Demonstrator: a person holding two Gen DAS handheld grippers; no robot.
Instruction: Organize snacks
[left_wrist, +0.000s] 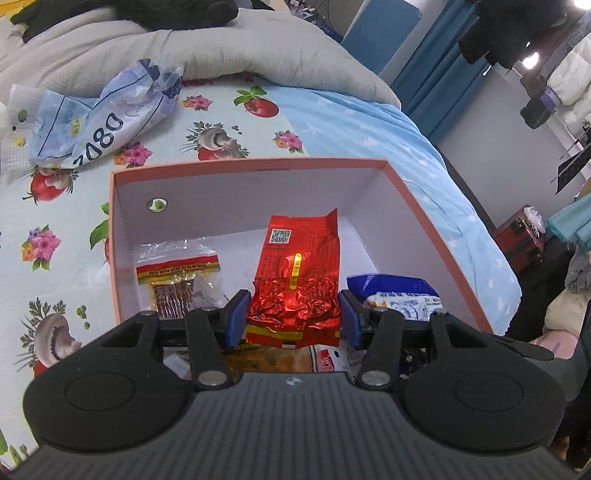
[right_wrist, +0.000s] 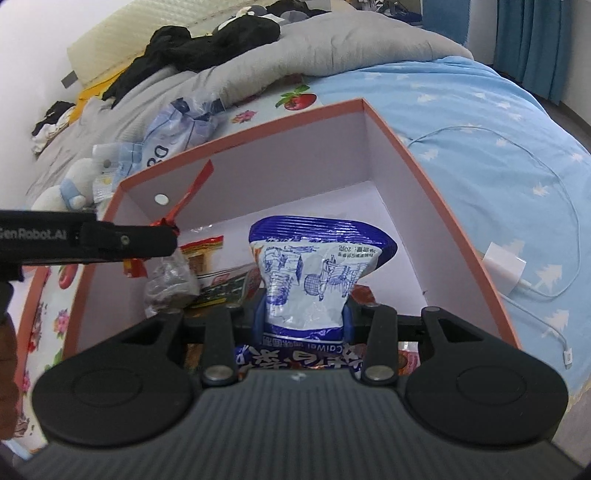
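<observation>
A pink-rimmed box with white walls lies open on the bed. My left gripper is shut on a red foil packet that hangs over the box's middle. Below it, on the box floor, lies a clear packet of brown sticks, and a blue and white bag shows at the near right. In the right wrist view my right gripper is shut on a blue and white snack bag over the box. The left gripper's black finger reaches in from the left with a red packet edge sticking up.
A crumpled blue and white plastic bag lies behind the box on the floral sheet. A grey quilt is heaped at the back. A white charger with its cable lies right of the box, a plush toy to its left.
</observation>
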